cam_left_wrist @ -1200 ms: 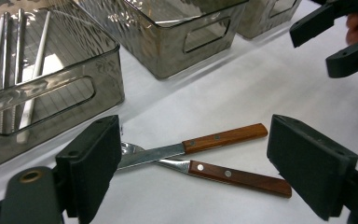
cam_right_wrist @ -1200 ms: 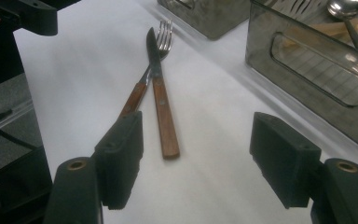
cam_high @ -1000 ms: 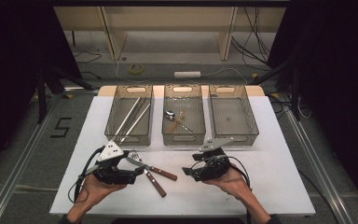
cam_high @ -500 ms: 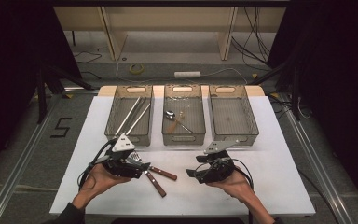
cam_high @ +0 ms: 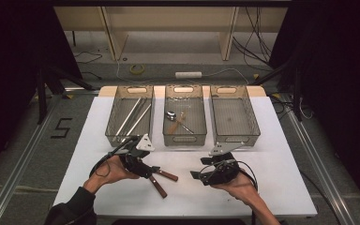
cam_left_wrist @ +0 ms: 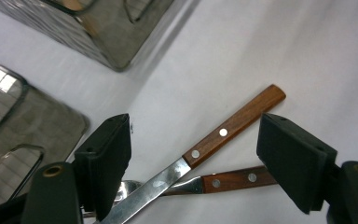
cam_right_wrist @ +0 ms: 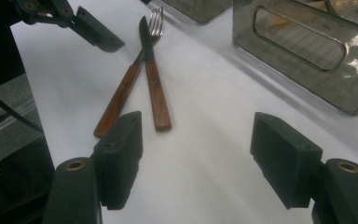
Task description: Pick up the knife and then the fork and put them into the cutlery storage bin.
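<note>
A knife and a fork, both with wooden handles, lie crossed on the white table. My left gripper is over their metal ends. In the left gripper view the left gripper is open, its jaws standing either side of the knife, with the fork beneath it. My right gripper points left at the handles from a short way off. The right gripper is open and holds nothing, and beyond it lie the knife and fork.
Three mesh baskets stand in a row behind the cutlery. The left basket holds long metal pieces, the middle basket a spoon and another utensil, and the right basket nothing that I can see.
My left gripper has moved right and away from the person, onto the crossed knife and fork. The right gripper has hardly shifted.
</note>
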